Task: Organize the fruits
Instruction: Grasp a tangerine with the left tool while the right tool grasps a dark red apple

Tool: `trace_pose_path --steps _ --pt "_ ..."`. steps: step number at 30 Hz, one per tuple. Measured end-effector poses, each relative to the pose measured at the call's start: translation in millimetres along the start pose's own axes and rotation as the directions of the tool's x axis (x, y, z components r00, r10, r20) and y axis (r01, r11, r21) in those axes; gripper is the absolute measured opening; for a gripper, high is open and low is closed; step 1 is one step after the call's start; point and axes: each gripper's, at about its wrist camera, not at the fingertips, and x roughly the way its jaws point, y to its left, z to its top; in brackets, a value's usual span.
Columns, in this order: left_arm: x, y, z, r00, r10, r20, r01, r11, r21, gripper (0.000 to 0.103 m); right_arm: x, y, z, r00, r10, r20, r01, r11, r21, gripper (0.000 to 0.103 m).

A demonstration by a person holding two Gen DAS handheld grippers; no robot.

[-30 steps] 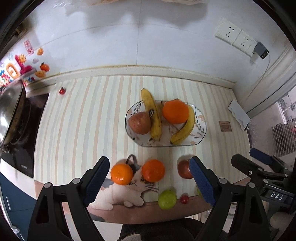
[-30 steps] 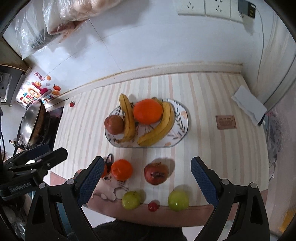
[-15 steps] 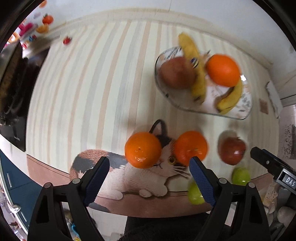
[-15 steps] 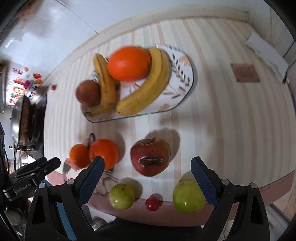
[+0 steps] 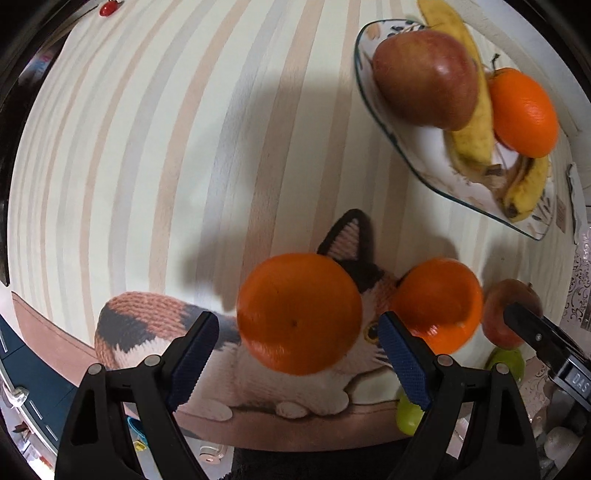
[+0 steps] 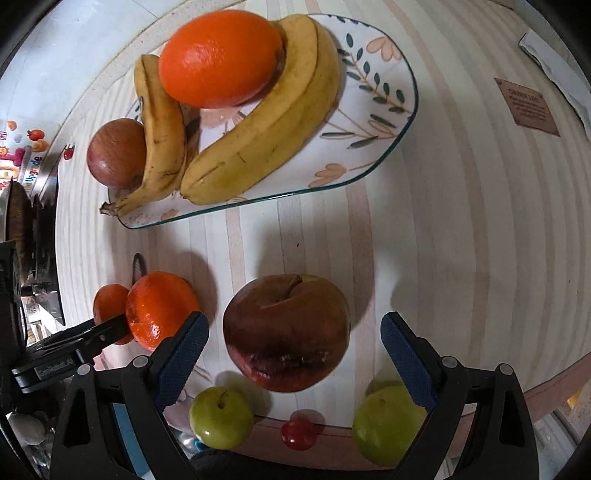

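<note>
- Where the striped mat (image 5: 155, 155) meets the counter's front edge, both grippers are seen spread wide, and nothing is gripped by either.
- The left gripper (image 5: 299, 354) is positioned over a near orange (image 5: 299, 314); the fruit sits between the blue pads (image 5: 402, 363), but contact with either pad cannot be confirmed.
- A second orange (image 5: 439, 302) is found just right of the first, both resting on the cat picture (image 5: 155, 325) printed on the mat.
- The right gripper (image 6: 295, 354) is held around a bruised red apple (image 6: 288, 332), with a clear gap noted on each side of the fruit.
- Two green fruits (image 6: 221, 417) (image 6: 388, 424) and a small red fruit (image 6: 298, 434) are recorded in front of that apple, near the counter's edge.
- A glass plate (image 6: 380, 110) with a leaf pattern is located behind the loose fruit, well apart from both grippers.
- On the plate, a large orange (image 6: 221, 59) is lodged between two bananas (image 6: 266, 129) (image 6: 162, 129), and a red apple (image 6: 116, 153) is set against the left banana.
- A brown tag (image 6: 526, 107) is observed lying on the mat to the right of the plate.
- A small red item (image 5: 109, 8) is noted at the far left corner; its identity cannot be established.
</note>
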Motion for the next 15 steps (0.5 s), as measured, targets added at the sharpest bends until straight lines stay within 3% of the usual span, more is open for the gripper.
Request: trace_pose_path --steps 7,13,15 --pt "9 0 5 1.000 0.005 0.001 -0.005 1.000 -0.002 0.088 15 4 6 1.000 0.003 -0.014 -0.003 1.000 0.020 0.093" --pt "6 1 7 0.998 -0.009 0.056 0.008 1.000 0.005 0.062 25 12 7 1.000 0.012 -0.002 -0.012 1.000 0.028 0.087" --pt "4 -1 8 0.998 0.007 0.061 -0.008 1.000 0.016 0.062 26 17 8 1.000 0.001 0.008 -0.001 1.000 0.018 0.082"
